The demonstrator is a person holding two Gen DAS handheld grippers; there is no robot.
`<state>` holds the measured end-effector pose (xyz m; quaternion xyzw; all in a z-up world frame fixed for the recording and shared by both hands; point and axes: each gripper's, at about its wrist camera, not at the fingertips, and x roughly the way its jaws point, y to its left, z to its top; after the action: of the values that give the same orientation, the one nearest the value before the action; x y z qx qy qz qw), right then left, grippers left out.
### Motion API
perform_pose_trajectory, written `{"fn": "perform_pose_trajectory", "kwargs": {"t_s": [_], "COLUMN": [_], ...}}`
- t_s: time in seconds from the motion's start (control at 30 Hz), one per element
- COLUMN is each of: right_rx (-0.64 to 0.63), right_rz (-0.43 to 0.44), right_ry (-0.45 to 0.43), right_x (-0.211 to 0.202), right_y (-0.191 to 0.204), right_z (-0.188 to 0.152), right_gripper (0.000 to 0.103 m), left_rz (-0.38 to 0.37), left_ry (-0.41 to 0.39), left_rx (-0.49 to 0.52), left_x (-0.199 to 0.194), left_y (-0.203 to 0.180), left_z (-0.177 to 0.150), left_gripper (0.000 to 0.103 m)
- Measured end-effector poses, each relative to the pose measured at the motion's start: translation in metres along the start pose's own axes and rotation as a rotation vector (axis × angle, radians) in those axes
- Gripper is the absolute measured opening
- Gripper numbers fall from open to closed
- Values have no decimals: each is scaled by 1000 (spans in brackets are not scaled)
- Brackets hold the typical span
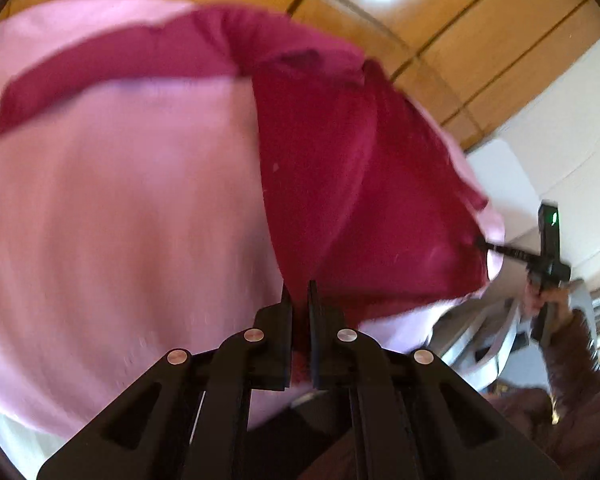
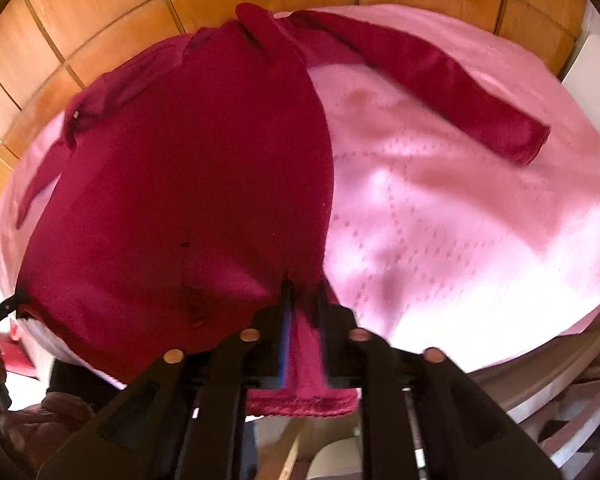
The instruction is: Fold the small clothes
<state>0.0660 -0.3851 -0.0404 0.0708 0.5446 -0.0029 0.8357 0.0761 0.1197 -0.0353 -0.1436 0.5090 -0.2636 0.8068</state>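
Maroon top (image 2: 172,184) spread out on the pink cloth (image 2: 440,220) covering the table, body running from the near edge toward the far side, wooden panelling (image 2: 100,32) behind. Looks folded lengthwise already, or at least one side brought over, judging by the clean straight edge down the middle. One long sleeve (image 2: 440,80) flung out flat across the pink to the far right, not tucked in yet. Left gripper (image 1: 299,296) pinched tight on the near hem, fabric pulled up between the tips. Right gripper (image 2: 303,294) at the other near corner with the hem between its jaws, but a gap showing there, so seemingly not clamped, more like letting go or about to bite. Frames pretty blurry, so hard to call. Probably early to middle of the job: sleeve needs bringing in, then the body folded up from the near hem toward the collar.
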Motion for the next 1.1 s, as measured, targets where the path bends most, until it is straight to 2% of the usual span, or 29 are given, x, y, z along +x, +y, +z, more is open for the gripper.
{"fn": "perform_pose_trajectory", "kwargs": {"t_s": [0.07, 0.1, 0.13, 0.17, 0.2, 0.23, 0.33, 0.4, 0.47, 0.57, 0.63, 0.73, 0.8, 0.83, 0.93, 1.1], "right_rx": [-1, -12, -26, -41, -55, -63, -111, -142, -176, -224, -230, -215, -189, -181, -179, -171], "right_rz": [-33, -54, -54, -47, -26, -8, 80, 126, 183, 218, 243, 245, 246, 247, 261, 290], "right_ry": [-45, -90, -112, -132, -158, -169, -163, -145, -114, -89, -72, -63, -60, -63, -74, -82], "right_x": [-9, -17, -20, -23, -24, -23, -6, 9, 27, 43, 54, 67, 75, 75, 77, 80], "right_y": [1, 5, 12, 18, 30, 38, 83, 112, 140, 178, 193, 201, 199, 198, 194, 187], "right_z": [8, 14, 18, 22, 28, 31, 42, 48, 52, 54, 55, 55, 58, 56, 56, 58], "right_gripper": [55, 55, 56, 60, 65, 66, 67, 67, 67, 67, 68, 68, 68, 68, 68, 70], "left_rz": [62, 85, 133, 234, 293, 349, 494, 570, 626, 696, 726, 747, 740, 737, 587, 307], "left_ry": [-33, -57, -91, -141, -179, -225, -291, -309, -285, -232, -203, -161, -155, -145, -210, -387], "left_rx": [-8, -14, -21, -31, -44, -65, -54, 18, 113, 234, 278, 325, 335, 301, 147, -18], "left_x": [-7, -14, -22, -33, -41, -51, -64, -64, -51, -23, -8, 12, 14, 10, -19, -111], "left_y": [6, 11, 18, 26, 34, 45, 62, 66, 68, 80, 90, 107, 115, 120, 124, 118], "left_z": [2, 7, 11, 19, 23, 29, 43, 53, 63, 81, 89, 101, 107, 113, 130, 144], "left_gripper": [5, 9, 25, 41, 46, 50, 50, 50, 50, 50, 50, 50, 15, 3, 3, 3]}}
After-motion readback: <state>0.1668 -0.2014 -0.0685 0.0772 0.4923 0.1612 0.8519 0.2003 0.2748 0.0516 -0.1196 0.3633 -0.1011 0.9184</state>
